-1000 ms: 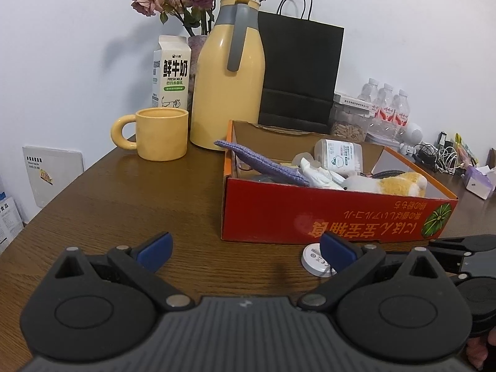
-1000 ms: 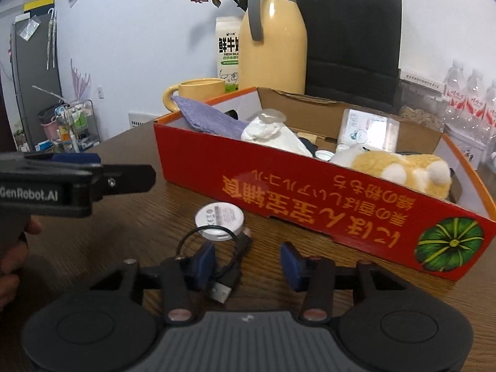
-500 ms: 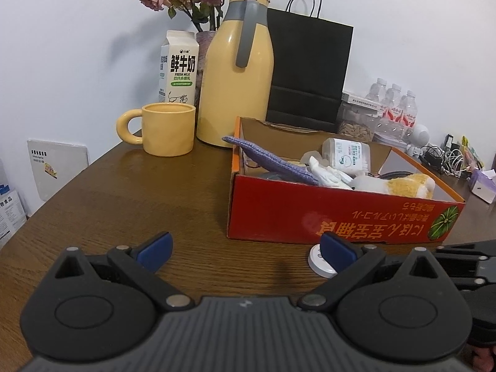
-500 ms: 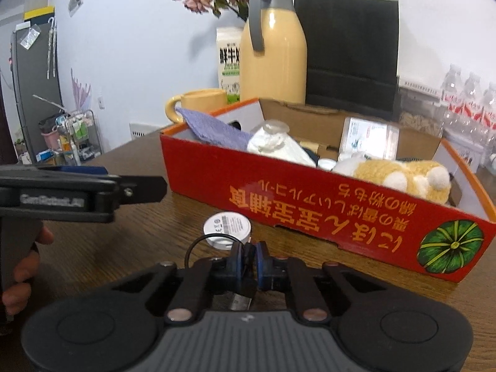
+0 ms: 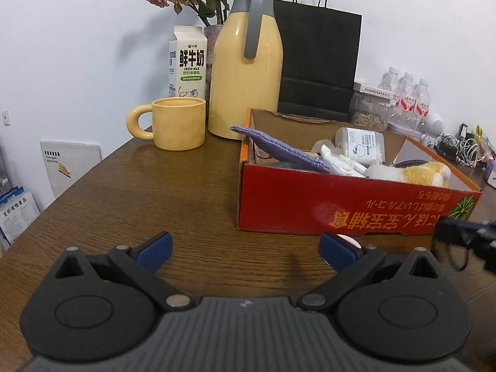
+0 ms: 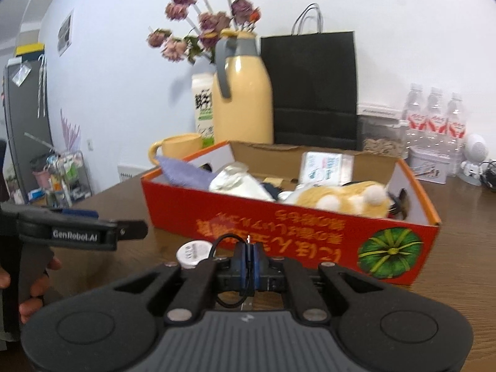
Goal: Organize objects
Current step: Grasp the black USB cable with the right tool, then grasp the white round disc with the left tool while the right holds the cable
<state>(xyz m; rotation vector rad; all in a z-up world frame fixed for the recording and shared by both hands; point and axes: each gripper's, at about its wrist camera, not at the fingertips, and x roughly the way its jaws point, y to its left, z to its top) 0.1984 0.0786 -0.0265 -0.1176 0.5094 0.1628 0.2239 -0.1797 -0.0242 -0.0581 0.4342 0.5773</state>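
Cable (image 6: 223, 241) pinched by right gripper (image 6: 248, 259) above wooden table (image 5: 155, 192)

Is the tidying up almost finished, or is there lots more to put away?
Nearly done, it looks. The red box already holds a plush toy, a purple cloth and other bits. The right gripper is shut on a black cable. The left gripper is open. A white round lid waits on the table.

A thin black looped USB cable (image 6: 228, 274) hangs pinched above the wooden table (image 6: 458, 248), just before the red cardboard box (image 6: 310, 235); a round white lid (image 6: 193, 252) lies beside.
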